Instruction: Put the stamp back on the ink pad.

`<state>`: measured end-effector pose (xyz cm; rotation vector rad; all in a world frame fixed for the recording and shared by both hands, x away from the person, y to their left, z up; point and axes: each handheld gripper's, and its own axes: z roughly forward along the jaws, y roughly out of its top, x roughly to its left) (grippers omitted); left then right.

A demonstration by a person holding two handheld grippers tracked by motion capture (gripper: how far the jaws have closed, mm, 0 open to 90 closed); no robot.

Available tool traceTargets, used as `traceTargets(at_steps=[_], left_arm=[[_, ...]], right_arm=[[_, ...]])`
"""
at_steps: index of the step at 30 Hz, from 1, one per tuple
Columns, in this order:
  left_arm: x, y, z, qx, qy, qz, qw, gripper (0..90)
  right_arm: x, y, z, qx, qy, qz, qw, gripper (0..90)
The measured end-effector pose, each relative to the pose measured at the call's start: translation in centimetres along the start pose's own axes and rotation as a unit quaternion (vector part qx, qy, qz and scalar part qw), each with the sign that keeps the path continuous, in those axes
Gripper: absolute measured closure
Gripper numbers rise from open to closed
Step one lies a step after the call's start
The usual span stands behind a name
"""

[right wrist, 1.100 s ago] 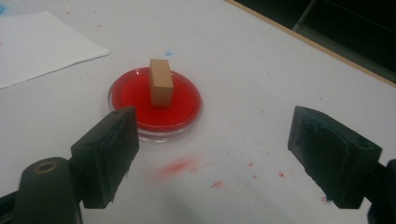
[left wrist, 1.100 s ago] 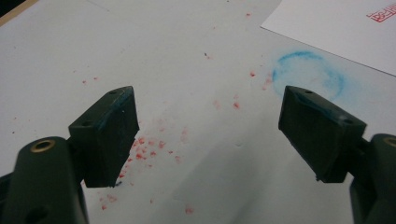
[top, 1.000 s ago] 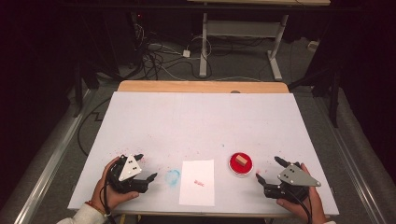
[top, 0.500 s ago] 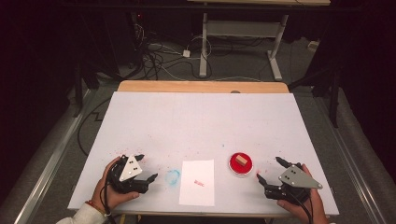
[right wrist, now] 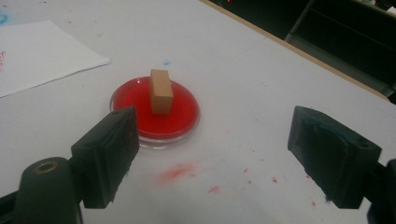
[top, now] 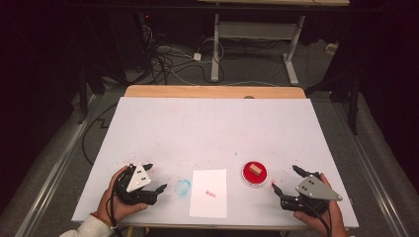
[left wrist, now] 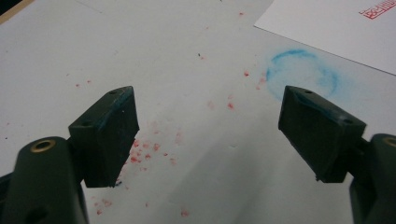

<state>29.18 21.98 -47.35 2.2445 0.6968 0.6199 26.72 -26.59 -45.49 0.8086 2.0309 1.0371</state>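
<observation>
Nearest the person, the right hand-held gripper (top: 282,178) rests low on the white worktop (top: 212,128) with its jaws spread wide apart and nothing between them. Just ahead of its left jaw in the right gripper view sits a round red ink pad (right wrist: 155,112), and a small wooden stamp block (right wrist: 160,91) stands upright in the middle of it, apart from both jaws. A red smear (right wrist: 175,172) marks the worktop between the jaws and the pad. Farther off, beyond the pad and to the left, lies a white sheet of paper (right wrist: 37,56).

Likewise, the left hand-held gripper (top: 155,177) sits on the worktop with its jaws held wide open and empty. Red specks (left wrist: 144,151) dot the surface just beside its left jaw. Ahead of its right jaw is a faint blue ring stain (left wrist: 302,74), and past that the corner of the paper, bearing a small red stamp print (left wrist: 379,8).
</observation>
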Motion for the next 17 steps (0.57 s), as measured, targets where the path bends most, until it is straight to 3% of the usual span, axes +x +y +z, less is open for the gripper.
traceTargets(at_steps=[17], left_arm=[[0.01,0.00,0.14,0.003,-0.008,-0.009,0.9999,19.4]], right_arm=[[-0.03,-0.05,0.13,0.002,0.000,0.001,1.0000,17.2]])
